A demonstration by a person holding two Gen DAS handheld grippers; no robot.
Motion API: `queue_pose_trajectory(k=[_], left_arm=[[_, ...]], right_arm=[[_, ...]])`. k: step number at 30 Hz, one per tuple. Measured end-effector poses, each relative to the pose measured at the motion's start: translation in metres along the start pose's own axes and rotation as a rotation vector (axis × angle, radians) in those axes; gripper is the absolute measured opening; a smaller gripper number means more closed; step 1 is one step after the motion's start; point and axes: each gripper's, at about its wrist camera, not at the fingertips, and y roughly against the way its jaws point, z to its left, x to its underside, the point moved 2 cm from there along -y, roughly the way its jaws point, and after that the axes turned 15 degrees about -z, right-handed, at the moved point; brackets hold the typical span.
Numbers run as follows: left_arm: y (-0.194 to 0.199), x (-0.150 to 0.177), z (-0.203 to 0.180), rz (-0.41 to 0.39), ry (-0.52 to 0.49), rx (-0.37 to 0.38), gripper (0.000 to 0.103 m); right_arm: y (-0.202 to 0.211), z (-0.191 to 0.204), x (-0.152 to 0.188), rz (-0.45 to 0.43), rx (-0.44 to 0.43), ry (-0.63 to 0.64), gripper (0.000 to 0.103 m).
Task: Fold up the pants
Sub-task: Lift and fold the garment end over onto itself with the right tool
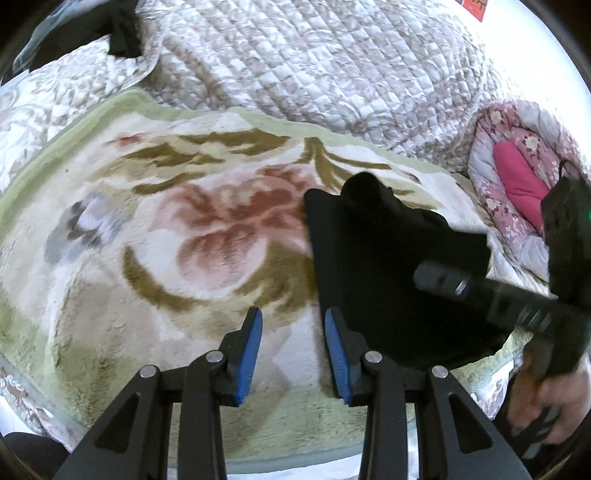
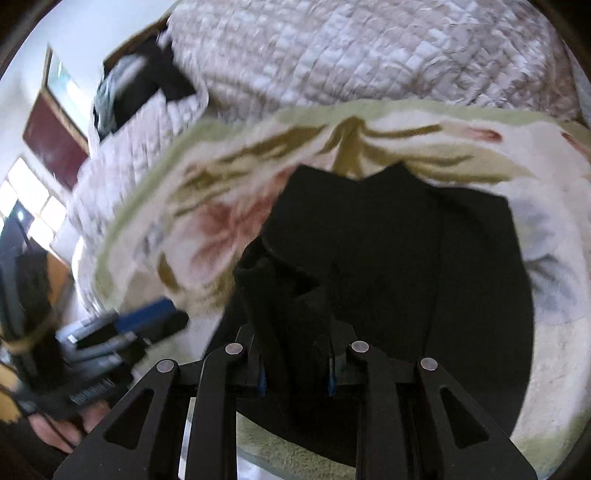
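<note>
The black pants (image 1: 384,266) lie bunched on a floral fleece blanket (image 1: 155,236); in the right wrist view they (image 2: 424,266) fill the middle. My left gripper (image 1: 293,354) is open and empty, just left of the pants' near edge. My right gripper (image 2: 297,365) is shut on a raised fold of the pants (image 2: 280,306); its blue pads barely show beside the cloth. The right gripper also shows blurred in the left wrist view (image 1: 517,302), over the pants' right side. The left gripper shows blurred in the right wrist view (image 2: 147,325).
A grey-white quilted cover (image 1: 314,62) lies beyond the blanket. A pink floral quilt (image 1: 517,184) is at the right. Dark clothes (image 1: 118,26) lie at the far left corner. A window and wooden frame (image 2: 48,147) stand to the left.
</note>
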Motion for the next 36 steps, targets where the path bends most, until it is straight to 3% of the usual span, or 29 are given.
queue_pose_trajectory(k=[4,7,10,13,17,21,23,26,28,30,32,36], left_arm=[[0.001,0.000,0.008,-0.004,0.022,-0.005,0.038],[0.000,-0.001,0.010,-0.007,0.032,-0.003,0.038],[0.002,-0.002,0.011,-0.009,0.034,-0.006,0.038],[0.005,-0.002,0.013,-0.012,0.034,-0.015,0.038],[0.006,-0.005,0.016,-0.015,0.039,-0.022,0.038],[0.010,-0.009,0.013,-0.025,0.027,-0.021,0.038],[0.010,-0.011,0.012,-0.028,0.026,-0.019,0.038],[0.008,-0.014,0.009,-0.025,0.031,-0.009,0.038],[0.006,-0.015,0.004,-0.024,0.023,0.006,0.038],[0.004,-0.016,-0.004,-0.017,0.017,0.034,0.038],[-0.002,-0.015,-0.015,-0.002,0.009,0.075,0.041],[-0.020,-0.005,-0.037,0.063,-0.012,0.123,0.043]], right_arm=[[0.008,0.011,-0.006,-0.032,0.020,0.061,0.022],[-0.002,0.016,0.002,-0.010,0.028,0.094,0.023],[-0.008,0.017,0.010,-0.003,0.020,0.091,0.030],[-0.003,0.023,0.006,-0.010,-0.024,0.077,0.046],[0.006,0.032,0.005,-0.001,-0.080,0.077,0.052],[0.033,0.039,0.000,-0.054,-0.213,0.064,0.056],[0.044,0.037,0.000,-0.099,-0.200,0.066,0.056],[0.052,0.009,0.003,-0.144,-0.135,-0.030,0.056],[0.050,-0.013,0.010,-0.131,-0.060,-0.072,0.051],[0.049,-0.028,0.017,-0.114,-0.007,-0.095,0.029],[0.038,-0.039,0.027,-0.036,0.019,-0.076,0.018],[0.044,-0.045,0.022,-0.037,-0.012,-0.080,0.015]])
